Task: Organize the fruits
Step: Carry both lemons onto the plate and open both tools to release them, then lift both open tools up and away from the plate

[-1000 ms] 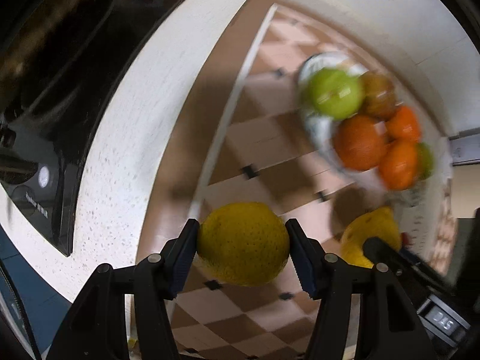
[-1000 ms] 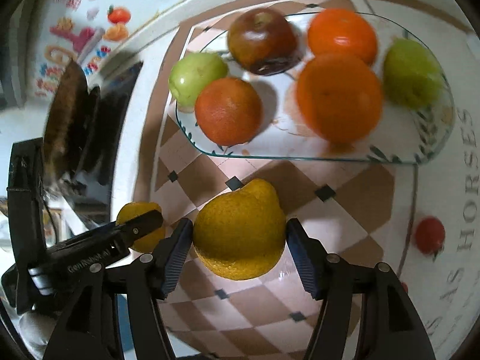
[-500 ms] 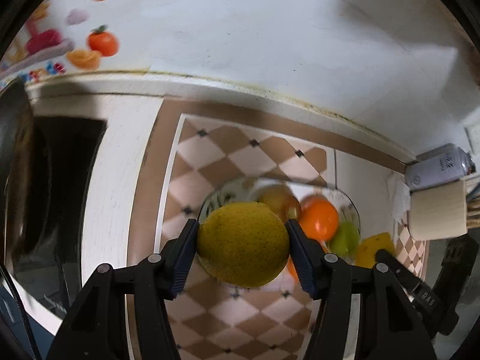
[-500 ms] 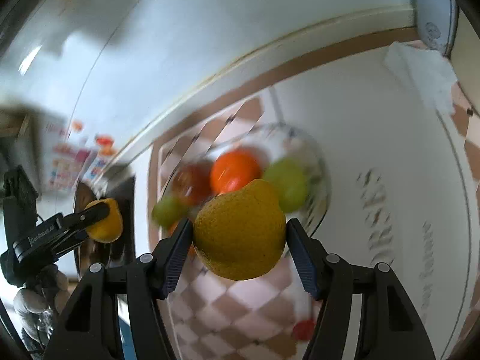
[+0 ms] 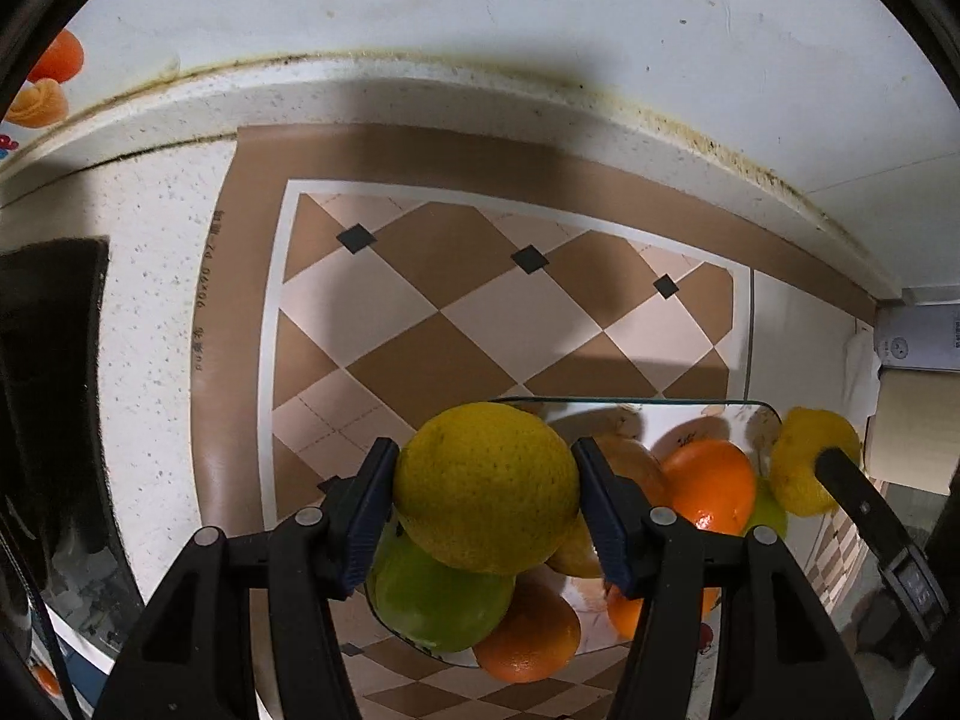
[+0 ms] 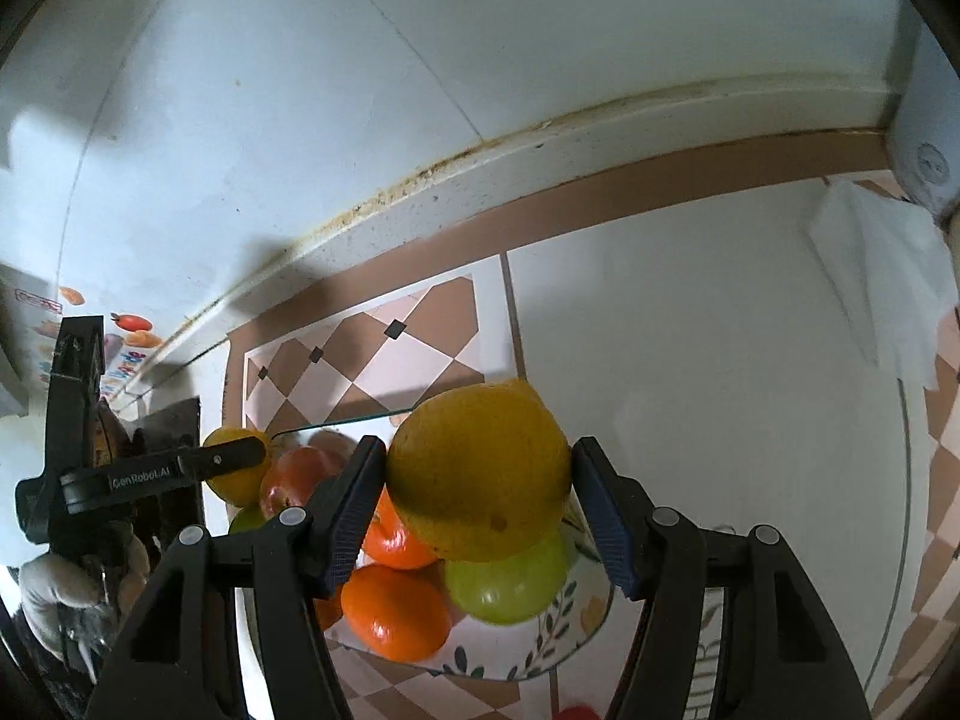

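Carrying two yellow citrus fruits above the glass plate [image 5: 630,402], one in each gripper, with neither set down yet. Clamped in the left gripper [image 5: 486,501]: a round yellow fruit [image 5: 486,486], blue pads pressed on both its sides, hanging over the near-left part of the plate. Clamped in the right gripper [image 6: 477,492]: a second yellow fruit [image 6: 477,474] with a small nub at its top, likewise squeezed on both sides, over the plate's right part. Already lying on the plate: oranges [image 6: 396,612], a green fruit [image 6: 507,582] on the right, another green fruit [image 5: 438,597] on the left, and a reddish apple [image 6: 291,480] toward the back. Crowded, judging by how little bare glass shows between the fruit. Probably close to done on gathering, with lowering and releasing of both held fruits left. Also left, perhaps: a small red item [image 6: 576,713] at the bottom edge of the right wrist view, off the plate, too cropped to identify. Resting under everything, the checked mat [image 5: 420,312] on the counter.
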